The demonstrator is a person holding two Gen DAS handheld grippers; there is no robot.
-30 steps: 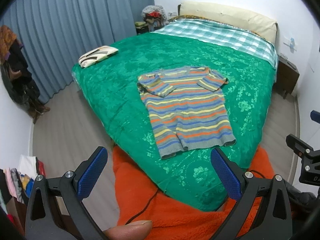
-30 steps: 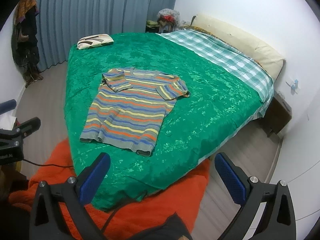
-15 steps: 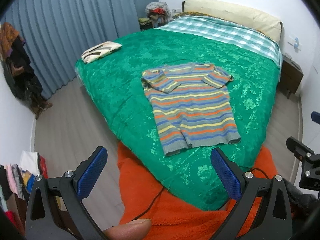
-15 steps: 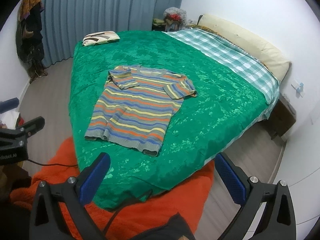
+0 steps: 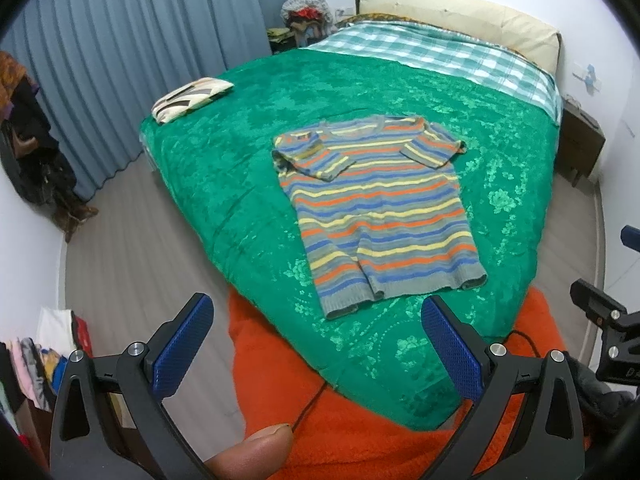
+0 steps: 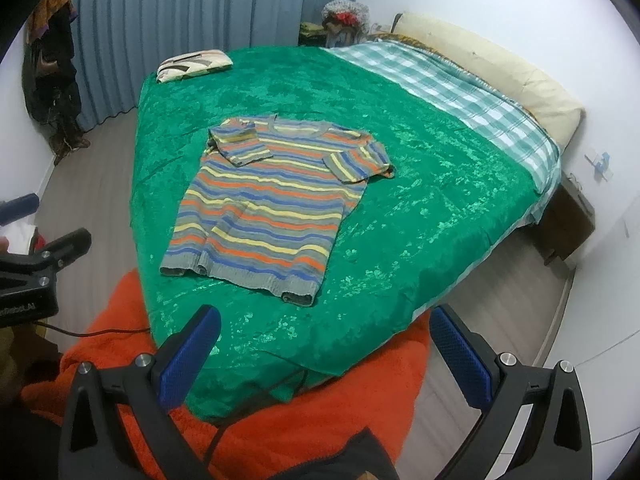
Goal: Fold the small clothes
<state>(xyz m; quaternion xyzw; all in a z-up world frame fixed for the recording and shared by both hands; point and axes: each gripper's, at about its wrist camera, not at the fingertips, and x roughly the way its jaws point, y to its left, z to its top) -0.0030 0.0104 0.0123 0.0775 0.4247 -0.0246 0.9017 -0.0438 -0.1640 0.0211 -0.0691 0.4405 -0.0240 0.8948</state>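
While the striped shirt lies flat on the green bed (sleeves tucked in), both grippers wait near, spread apart, empty.

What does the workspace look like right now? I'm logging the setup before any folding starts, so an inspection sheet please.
Surface: green bedspread over the bed, orange blanket at the near end.
Job's things: striped shirt lying flat, both sleeves folded inward, unheld.
Clutter: folded patterned cloth near the far corner.
Grippers: left gripper and right gripper open, above the near end.
Cables: black cable across the blanket.
Surroundings: blue curtain, nightstand, cream headboard.
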